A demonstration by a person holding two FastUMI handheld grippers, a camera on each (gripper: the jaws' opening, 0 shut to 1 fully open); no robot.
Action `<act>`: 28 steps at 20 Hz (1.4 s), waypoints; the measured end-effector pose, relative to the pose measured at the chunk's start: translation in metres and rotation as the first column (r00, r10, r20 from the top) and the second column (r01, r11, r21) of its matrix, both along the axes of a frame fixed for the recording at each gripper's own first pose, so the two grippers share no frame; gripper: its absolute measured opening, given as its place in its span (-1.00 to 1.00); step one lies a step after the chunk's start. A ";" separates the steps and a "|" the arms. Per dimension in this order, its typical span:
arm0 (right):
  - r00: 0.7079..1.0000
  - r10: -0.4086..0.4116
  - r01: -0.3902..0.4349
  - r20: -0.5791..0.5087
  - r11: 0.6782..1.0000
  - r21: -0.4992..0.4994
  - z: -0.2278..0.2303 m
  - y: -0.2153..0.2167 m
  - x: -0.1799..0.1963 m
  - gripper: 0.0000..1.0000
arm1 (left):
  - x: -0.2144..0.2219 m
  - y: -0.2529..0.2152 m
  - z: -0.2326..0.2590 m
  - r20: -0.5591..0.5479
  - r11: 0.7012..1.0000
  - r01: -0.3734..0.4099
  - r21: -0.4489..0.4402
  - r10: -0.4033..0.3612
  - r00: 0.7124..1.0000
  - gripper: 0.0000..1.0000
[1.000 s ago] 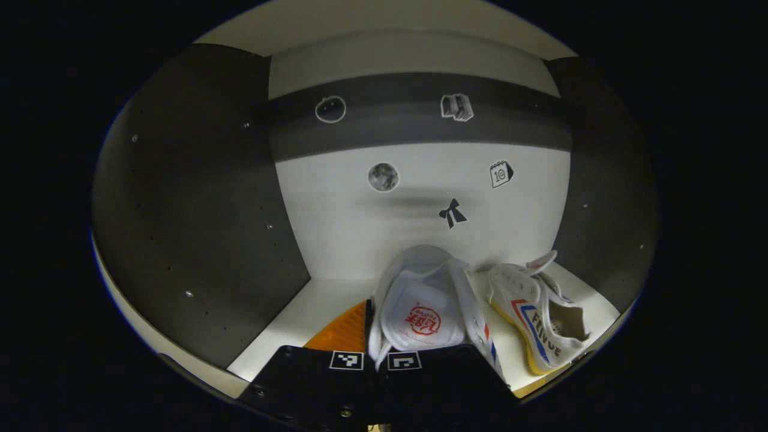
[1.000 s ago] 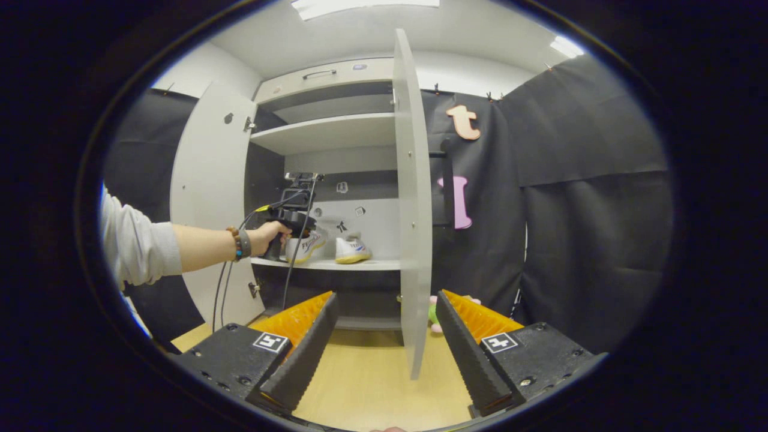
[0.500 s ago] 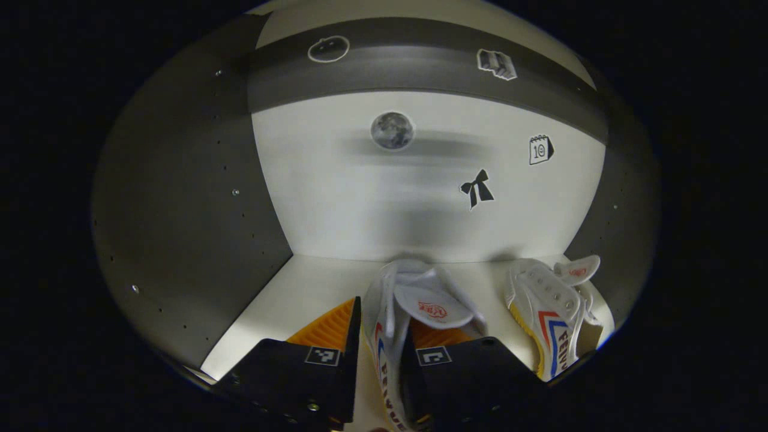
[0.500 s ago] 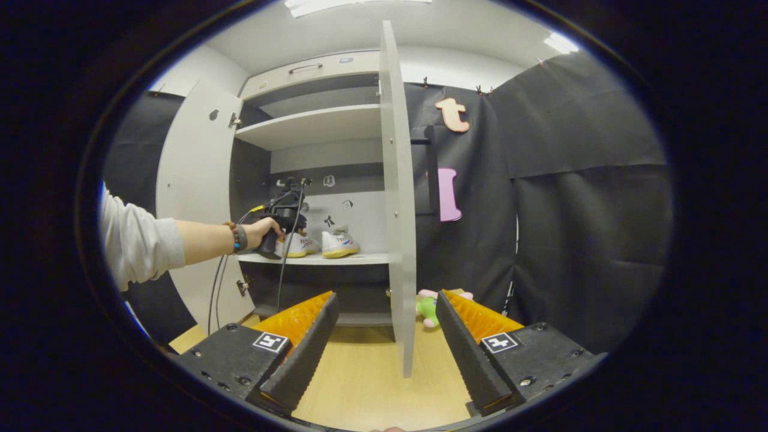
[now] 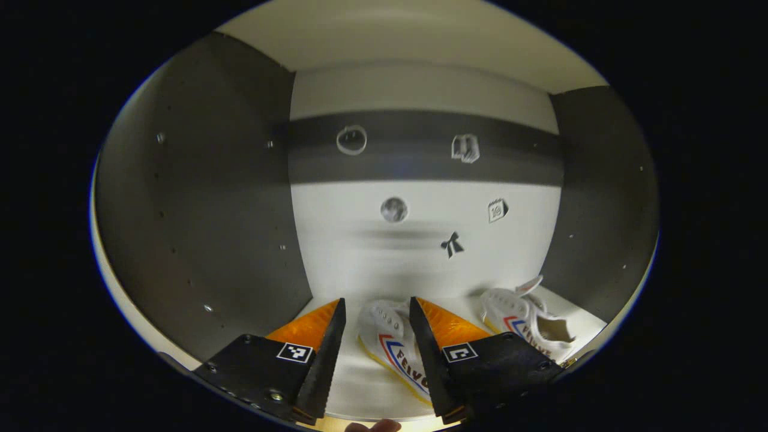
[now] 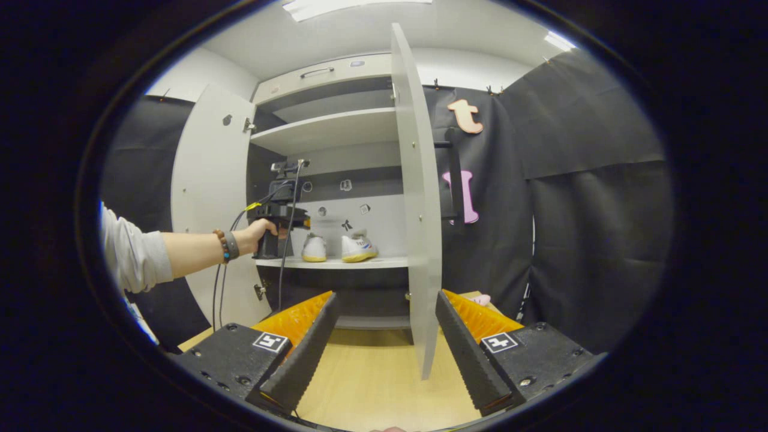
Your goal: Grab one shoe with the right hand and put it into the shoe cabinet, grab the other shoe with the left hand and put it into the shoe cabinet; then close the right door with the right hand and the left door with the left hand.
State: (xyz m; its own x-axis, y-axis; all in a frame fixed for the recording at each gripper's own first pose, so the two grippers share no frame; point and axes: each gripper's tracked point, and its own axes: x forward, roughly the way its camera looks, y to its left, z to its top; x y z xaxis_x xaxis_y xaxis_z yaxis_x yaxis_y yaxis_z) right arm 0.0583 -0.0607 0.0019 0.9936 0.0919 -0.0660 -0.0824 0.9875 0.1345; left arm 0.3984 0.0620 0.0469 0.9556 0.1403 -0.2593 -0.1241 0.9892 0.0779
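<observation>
Two white shoes with red and blue stripes stand side by side on the cabinet shelf (image 6: pixel 336 263). In the left gripper view, one shoe (image 5: pixel 390 339) lies just beyond my open left gripper (image 5: pixel 377 303), untouched by its fingers, and the other shoe (image 5: pixel 528 315) stands to its right. The right gripper view shows both shoes (image 6: pixel 314 247) (image 6: pixel 358 246), with the left gripper (image 6: pixel 279 219) held by a hand beside them at the shelf's left. My right gripper (image 6: pixel 387 297) is open and holds nothing, low above the floor in front of the cabinet. The right door (image 6: pixel 414 210) stands edge-on just ahead of it.
The left door (image 6: pixel 210 198) is swung wide open behind the person's arm (image 6: pixel 186 252). An upper shelf (image 6: pixel 324 129) sits above the shoes. Small stickers dot the cabinet's back wall (image 5: pixel 420 252). A wooden floor (image 6: pixel 372 384) lies below, and black cloth hangs at right.
My left gripper has opened, let go of the shoe and drawn back; the shoe now stands on the shelf. The right gripper has stayed open and shifted only slightly.
</observation>
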 end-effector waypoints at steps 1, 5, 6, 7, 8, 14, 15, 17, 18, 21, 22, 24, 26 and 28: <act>1.000 0.004 -0.004 0.008 1.000 0.002 0.003 0.002 -0.002 1.00 | -0.014 -0.009 0.004 -0.006 1.000 0.023 -0.018 -0.023 1.000 0.27; 0.998 0.008 -0.007 0.058 1.000 -0.006 0.018 0.000 -0.010 1.00 | -0.101 -0.052 0.033 0.095 0.987 0.149 -0.057 -0.143 0.985 0.24; 0.998 0.012 -0.011 0.069 1.000 -0.006 0.022 -0.001 -0.012 1.00 | -0.130 -0.060 0.041 0.134 0.983 0.180 -0.040 -0.173 0.976 0.24; 0.996 0.013 -0.013 0.083 1.000 -0.006 0.027 -0.002 -0.012 1.00 | -0.160 -0.068 0.049 0.174 0.977 0.213 -0.016 -0.207 0.963 0.24; 0.995 0.013 -0.012 0.094 1.000 -0.011 0.032 -0.003 -0.013 1.00 | -0.186 -0.074 0.053 0.209 0.973 0.232 0.002 -0.228 0.951 0.05; 0.990 -0.004 0.011 0.139 0.998 -0.054 0.047 -0.014 -0.020 1.00 | -0.354 -0.091 0.048 0.306 0.967 0.253 -0.003 -0.240 0.921 0.60; 0.991 -0.012 0.019 0.136 0.998 -0.056 0.046 -0.018 -0.021 1.00 | -0.371 -0.086 0.042 0.314 0.973 0.230 -0.017 -0.213 0.925 0.59; 0.988 -0.030 0.040 0.149 0.997 -0.063 0.047 -0.027 -0.022 1.00 | -0.402 -0.079 0.026 0.317 0.979 0.196 -0.057 -0.169 0.933 0.63; 0.988 -0.045 0.056 0.148 0.996 -0.071 0.046 -0.034 -0.021 1.00 | -0.415 -0.074 0.017 0.312 0.983 0.174 -0.061 -0.147 0.939 0.72; 0.984 -0.092 0.104 0.154 0.992 -0.074 0.050 -0.062 -0.013 1.00 | -0.437 -0.053 -0.015 0.273 0.995 0.092 -0.031 -0.080 0.959 0.79; 0.980 -0.111 0.123 0.164 0.990 -0.071 0.054 -0.072 -0.009 1.00 | -0.446 -0.048 -0.023 0.267 0.997 0.075 -0.011 -0.069 0.961 0.80; 0.972 -0.149 0.165 0.181 0.983 -0.082 0.060 -0.091 0.000 1.00 | -0.452 -0.043 -0.028 0.268 0.999 0.053 -0.006 -0.049 0.962 0.80; 0.964 -0.183 0.205 0.195 0.974 -0.100 0.066 -0.111 0.014 1.00 | -0.456 -0.050 -0.029 0.276 0.996 0.074 -0.045 -0.059 0.959 0.80; 0.962 -0.204 0.222 0.182 0.971 -0.089 0.064 -0.127 0.029 1.00 | -0.459 -0.050 -0.028 0.280 0.996 0.074 -0.048 -0.058 0.958 0.79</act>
State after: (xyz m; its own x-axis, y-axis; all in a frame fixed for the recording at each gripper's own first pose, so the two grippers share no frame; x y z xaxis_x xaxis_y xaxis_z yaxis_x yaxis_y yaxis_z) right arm 0.0873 -0.1880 0.0654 0.9867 -0.1212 0.1085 0.1188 0.9925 0.0291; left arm -0.0609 0.0122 0.0193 0.9977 0.0672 0.0122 -0.0671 0.9977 -0.0074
